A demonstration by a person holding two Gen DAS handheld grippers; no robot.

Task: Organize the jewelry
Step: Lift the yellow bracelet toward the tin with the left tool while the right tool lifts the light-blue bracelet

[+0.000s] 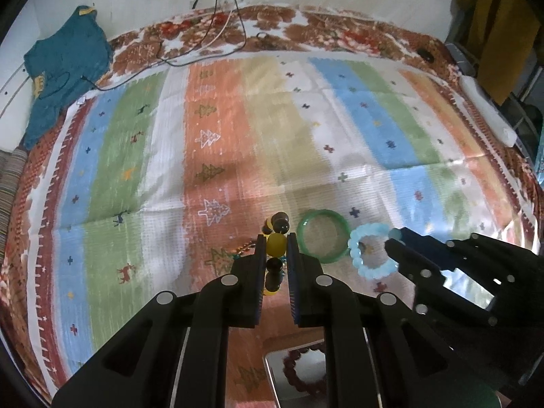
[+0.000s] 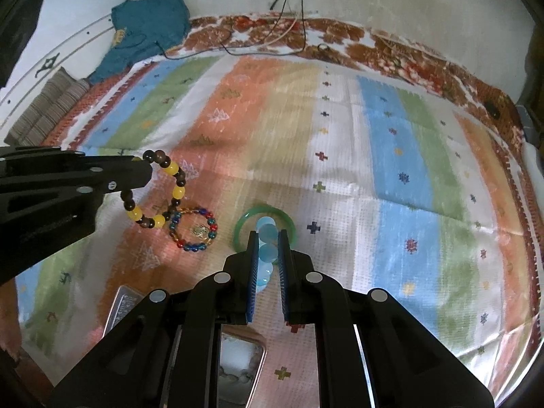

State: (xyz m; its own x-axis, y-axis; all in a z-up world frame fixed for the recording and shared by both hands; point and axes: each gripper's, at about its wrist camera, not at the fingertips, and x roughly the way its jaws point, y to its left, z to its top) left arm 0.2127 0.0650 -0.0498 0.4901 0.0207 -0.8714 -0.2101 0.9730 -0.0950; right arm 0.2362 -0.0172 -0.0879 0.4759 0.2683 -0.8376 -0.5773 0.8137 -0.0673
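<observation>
Two grippers, both clamped on bracelets and held up above the striped cloth. Nearest the camera in the left wrist view, a metal tray with a dark red bead bracelet in it peeks out under the gripper body. The left gripper has its fingers pressed nearly together, pinching a yellow bead of the brown-and-yellow bracelet, which hangs as a loop from the tips. The right gripper is the same deal: narrow gap, fingers squeezing the pale blue bracelet by its beads, the rest of the ring sticking out free to the side.

Just past the fingertips on the cloth lies a green bangle, flat, between the two grippers. Beside it in the right wrist view sits a smaller multicolour bead bracelet, just under the hanging brown-and-yellow one; can't tell if they touch.

Further back, cables trail across the far edge, and a teal garment lies bunched at the far left corner.
</observation>
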